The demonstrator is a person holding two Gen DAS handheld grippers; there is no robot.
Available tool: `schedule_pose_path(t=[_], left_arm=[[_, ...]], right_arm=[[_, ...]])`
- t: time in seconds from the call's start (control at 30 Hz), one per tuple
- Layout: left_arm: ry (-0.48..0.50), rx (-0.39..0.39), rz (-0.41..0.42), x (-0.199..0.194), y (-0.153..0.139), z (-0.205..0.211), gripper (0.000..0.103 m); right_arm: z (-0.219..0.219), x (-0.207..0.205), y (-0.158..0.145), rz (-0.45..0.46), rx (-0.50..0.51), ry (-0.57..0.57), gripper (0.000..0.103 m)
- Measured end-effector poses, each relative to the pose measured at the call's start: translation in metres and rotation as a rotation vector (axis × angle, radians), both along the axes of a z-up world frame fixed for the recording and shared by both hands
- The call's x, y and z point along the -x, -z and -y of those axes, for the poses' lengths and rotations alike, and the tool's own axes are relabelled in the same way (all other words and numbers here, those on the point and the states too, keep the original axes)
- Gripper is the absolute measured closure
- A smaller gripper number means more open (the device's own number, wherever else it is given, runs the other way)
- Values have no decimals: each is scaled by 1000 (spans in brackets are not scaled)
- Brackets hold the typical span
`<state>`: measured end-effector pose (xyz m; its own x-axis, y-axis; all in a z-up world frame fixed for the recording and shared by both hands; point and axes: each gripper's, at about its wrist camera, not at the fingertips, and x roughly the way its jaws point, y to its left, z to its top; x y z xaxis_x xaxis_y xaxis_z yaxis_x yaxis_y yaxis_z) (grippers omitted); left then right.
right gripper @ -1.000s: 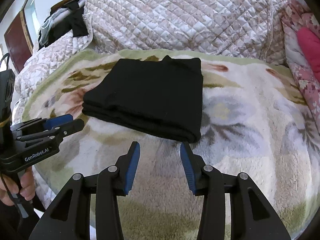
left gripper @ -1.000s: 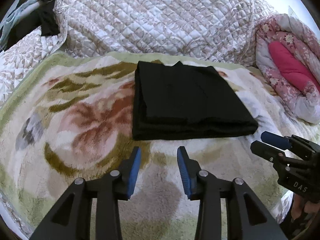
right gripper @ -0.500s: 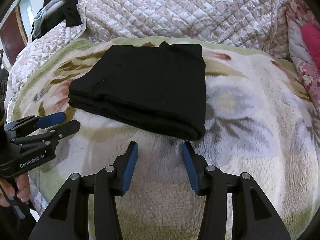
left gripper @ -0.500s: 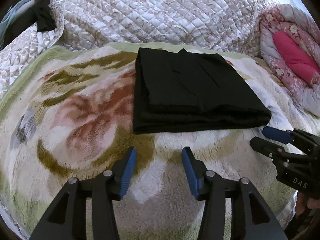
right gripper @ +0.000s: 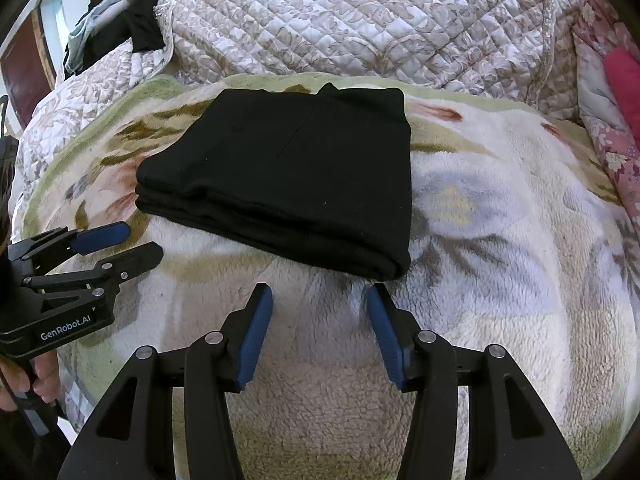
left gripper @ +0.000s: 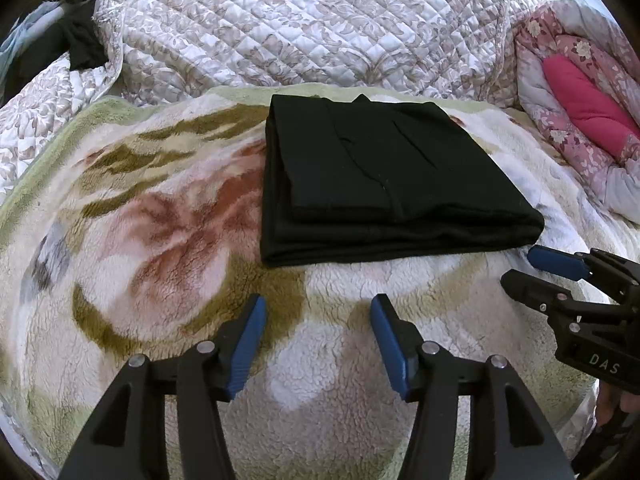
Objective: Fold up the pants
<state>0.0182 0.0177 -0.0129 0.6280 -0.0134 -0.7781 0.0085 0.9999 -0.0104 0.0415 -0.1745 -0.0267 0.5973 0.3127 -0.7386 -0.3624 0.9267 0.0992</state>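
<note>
Black pants lie folded in a neat stack on a fleecy floral blanket; they also show in the right wrist view. My left gripper is open and empty, hovering just in front of the stack's near edge. My right gripper is open and empty, close to the stack's near right corner. Each gripper shows in the other's view: the right one at the right, the left one at the left.
A quilted beige cover rises behind the blanket. A rolled pink floral quilt lies at the right. Dark clothes hang at the back left.
Both grippers have moved forward toward the folded pants and their jaws have opened a little wider. The pants have not moved.
</note>
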Motion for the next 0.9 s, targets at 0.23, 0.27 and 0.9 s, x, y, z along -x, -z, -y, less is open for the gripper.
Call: schedule_pose_path(t=[0.23, 0.27, 0.9], left_arm=[[3, -5, -4, 0, 1, 0, 43], [3, -6, -4, 0, 1, 0, 43], [0, -16, -20, -2, 2, 1, 38]], right_arm=[[0, 0, 0, 0, 1, -2, 52], [0, 0, 0, 0, 1, -2, 52], [-1, 1, 1, 2, 2, -1, 51]])
